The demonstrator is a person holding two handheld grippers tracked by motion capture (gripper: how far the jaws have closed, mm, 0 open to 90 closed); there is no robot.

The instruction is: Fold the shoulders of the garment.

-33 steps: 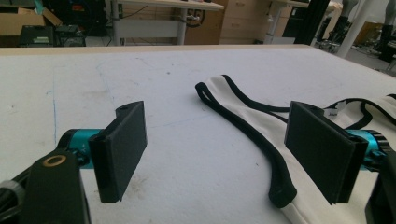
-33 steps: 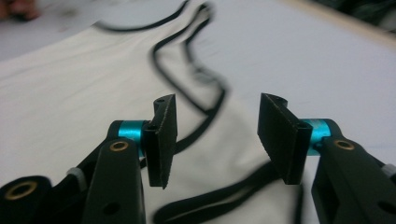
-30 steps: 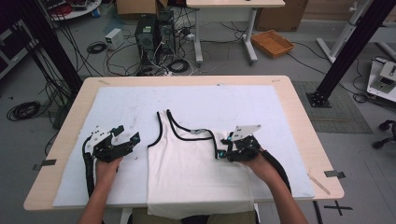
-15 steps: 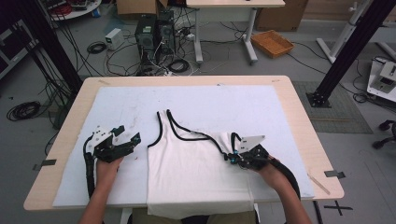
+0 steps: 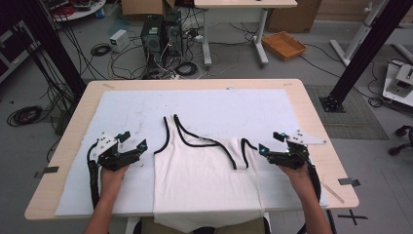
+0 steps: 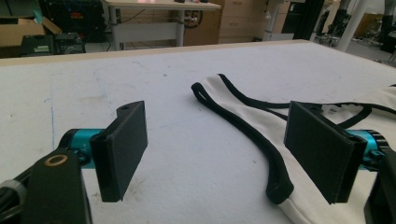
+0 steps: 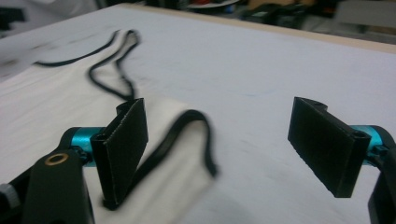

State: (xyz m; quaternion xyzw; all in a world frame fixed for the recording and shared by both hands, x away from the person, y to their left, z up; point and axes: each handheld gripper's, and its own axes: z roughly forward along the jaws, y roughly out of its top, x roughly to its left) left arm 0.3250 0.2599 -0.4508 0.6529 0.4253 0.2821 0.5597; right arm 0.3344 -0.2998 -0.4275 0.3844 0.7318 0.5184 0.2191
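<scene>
Right gripper (image 5: 267, 145) spread wide, just let go of the tank top (image 5: 204, 180).
I see its jaws have just opened and it has slid right, leaving the right strap (image 7: 187, 140) pulled out flat. Left gripper (image 5: 132, 141) also spread, parked left of the top, mid-table near me. Spreading looks almost done.

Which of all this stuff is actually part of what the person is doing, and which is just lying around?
In the job:
tank top
white mat under it
left gripper, open
right gripper, its fingers just opened, nothing between them

Lying about:
computer towers on the floor
cables
wicker tray
cardboard box
</scene>
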